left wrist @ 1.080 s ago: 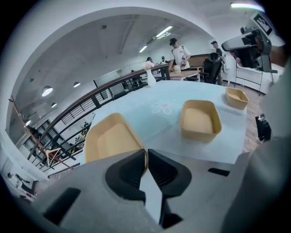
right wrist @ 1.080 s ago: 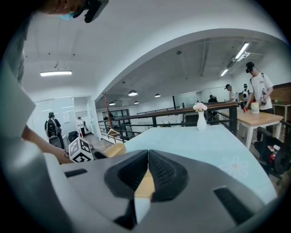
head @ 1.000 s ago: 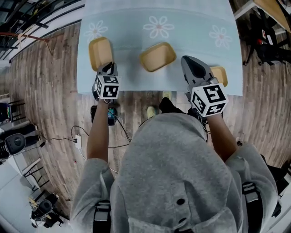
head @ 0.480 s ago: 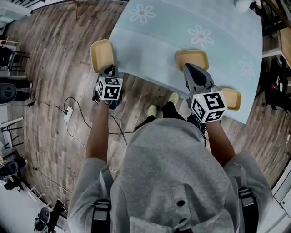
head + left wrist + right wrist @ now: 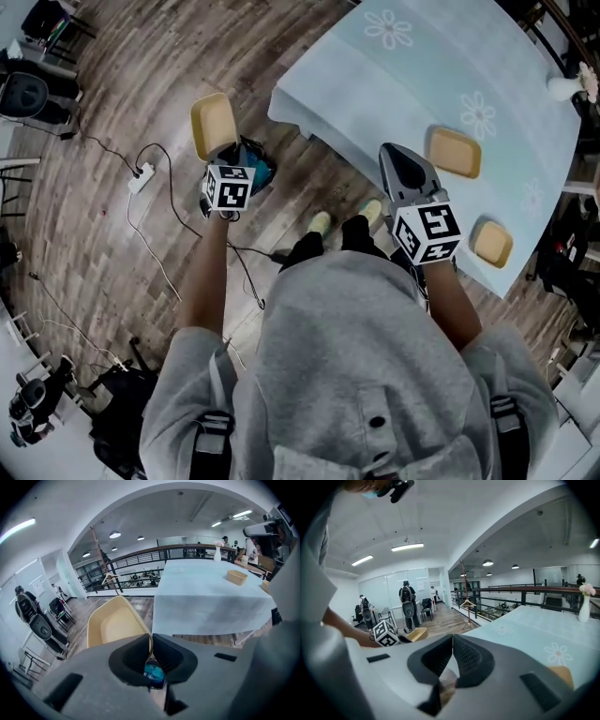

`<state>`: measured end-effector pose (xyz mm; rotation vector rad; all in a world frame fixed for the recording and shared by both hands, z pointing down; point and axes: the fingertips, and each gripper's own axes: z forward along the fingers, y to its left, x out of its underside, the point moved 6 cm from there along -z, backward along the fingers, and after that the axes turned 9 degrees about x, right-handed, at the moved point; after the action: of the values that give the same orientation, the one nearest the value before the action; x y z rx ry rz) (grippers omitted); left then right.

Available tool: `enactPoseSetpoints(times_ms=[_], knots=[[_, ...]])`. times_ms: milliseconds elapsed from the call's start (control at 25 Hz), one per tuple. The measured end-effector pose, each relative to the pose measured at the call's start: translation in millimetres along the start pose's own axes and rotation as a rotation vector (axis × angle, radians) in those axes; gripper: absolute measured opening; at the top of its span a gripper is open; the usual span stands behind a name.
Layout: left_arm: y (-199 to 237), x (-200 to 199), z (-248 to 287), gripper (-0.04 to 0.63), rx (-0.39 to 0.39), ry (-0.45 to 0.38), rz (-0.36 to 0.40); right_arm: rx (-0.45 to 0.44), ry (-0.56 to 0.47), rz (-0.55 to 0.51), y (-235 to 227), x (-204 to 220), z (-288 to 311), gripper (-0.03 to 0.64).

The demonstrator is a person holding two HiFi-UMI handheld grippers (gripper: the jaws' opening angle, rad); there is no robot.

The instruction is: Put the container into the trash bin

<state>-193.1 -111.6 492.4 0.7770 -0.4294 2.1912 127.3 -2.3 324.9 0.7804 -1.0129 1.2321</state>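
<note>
Step in hand, by my reading: the carry to the bin, with the release not yet done. Furthest left, a power strip (image 5: pixel 141 175) and its cables are lying on the floor, outboard of the left gripper (image 5: pixel 225 157). That gripper is pinching the near rim of the yellow container (image 5: pixel 213 124), jaws closed on the thin wall. The container is jutting out ahead of the fingertips, off the table. Just below and to the right of those jaws I am seeing a dark vessel with teal lining (image 5: pixel 255 172), which I am taking for the trash bin. Next move, as I am judging it: bringing the container over that mouth, tipping it down, then opening the jaws. The table (image 5: pixel 309 89) corner is standing just right of the bin, so room there is looking tight. The left side is offering open floor, cables aside. The right gripper (image 5: pixel 394 155) is hanging closed and empty by the table edge, with a second tray (image 5: pixel 455 152) and a third tray (image 5: pixel 492 242) resting on the table to its right
</note>
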Motion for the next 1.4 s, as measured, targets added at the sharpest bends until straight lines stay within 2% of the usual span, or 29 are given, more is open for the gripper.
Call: enactPoseSetpoints(times_ms=[360, 680, 920, 1080, 1120, 1160, 1200, 1280, 1400], knots=[[28, 71, 13, 0.038, 0.006, 0.05, -0.13, -0.029, 0.088, -0.05, 47, 19, 24, 0.026], [40, 117, 57, 0.038, 0.024, 0.073, -0.243, -0.057, 0.197, -0.091, 65, 49, 39, 0.026], [34, 157, 98, 0.038, 0.05, 0.101, -0.292, -0.08, 0.287, -0.081, 83, 84, 61, 0.026], [39, 177, 113, 0.04, 0.036, 0.121, -0.288, -0.081, 0.309, -0.078, 92, 96, 64, 0.026], [41, 180, 115, 0.08, 0.029, 0.126, -0.296, -0.081, 0.313, -0.085, 92, 97, 63, 0.026], [42, 181, 115, 0.18, 0.026, 0.129, -0.311, -0.081, 0.315, -0.092, 90, 98, 61, 0.026], [43, 181, 116, 0.202, 0.028, 0.127, -0.328, -0.078, 0.316, -0.096, 89, 98, 59, 0.026], [45, 178, 114, 0.206, 0.039, 0.116, -0.345, -0.067, 0.312, -0.095, 87, 97, 57, 0.026], [46, 172, 107, 0.206, 0.052, 0.106, -0.328, -0.047, 0.295, -0.084, 85, 92, 54, 0.026]])
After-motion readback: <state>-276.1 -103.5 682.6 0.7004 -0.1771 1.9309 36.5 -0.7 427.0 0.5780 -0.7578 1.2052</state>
